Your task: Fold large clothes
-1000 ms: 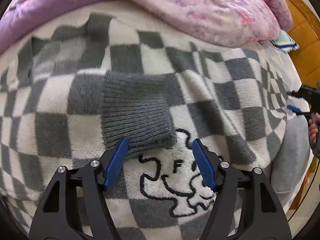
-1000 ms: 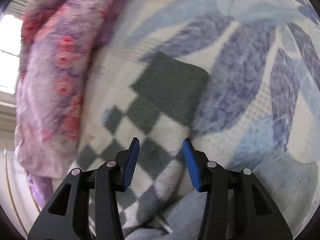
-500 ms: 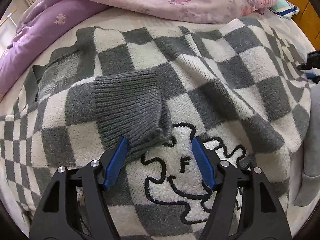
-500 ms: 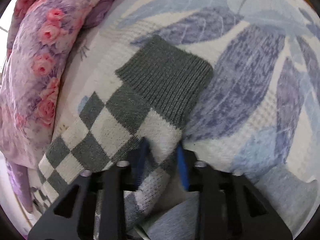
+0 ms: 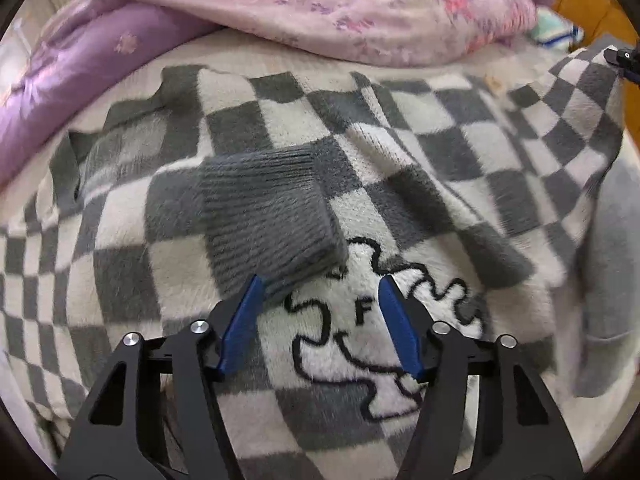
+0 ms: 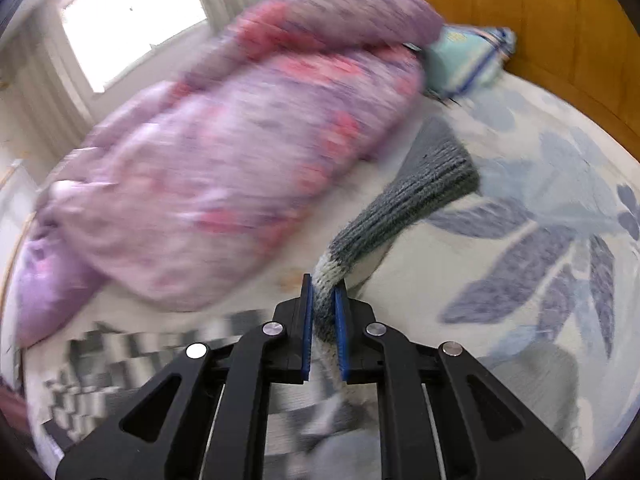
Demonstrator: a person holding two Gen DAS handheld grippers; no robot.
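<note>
The checkered sweater [image 5: 400, 184] lies spread flat on the bed [image 6: 520, 248], its front with the outlined puzzle-piece patch [image 5: 360, 332] facing up. One sleeve is folded across the chest, its grey ribbed cuff [image 5: 268, 220] resting just above the patch. The second sleeve [image 6: 404, 204] is lifted off the bed beyond the sweater's far side edge, pinched near its cuff by the right gripper [image 6: 323, 312], whose jaws have just been closing and now clamp the knit between the blue pads. The left gripper [image 5: 318, 320] hovers over the patch with its jaws apart, having narrowed a little, nothing between them. One pink floral quilt [image 5: 340, 12] is bunched along the sweater's collar side, with a bare strip of sheet between them. One small striped pillow [image 6: 464, 60] sits past the quilt against the wooden headboard [image 6: 560, 20].
</note>
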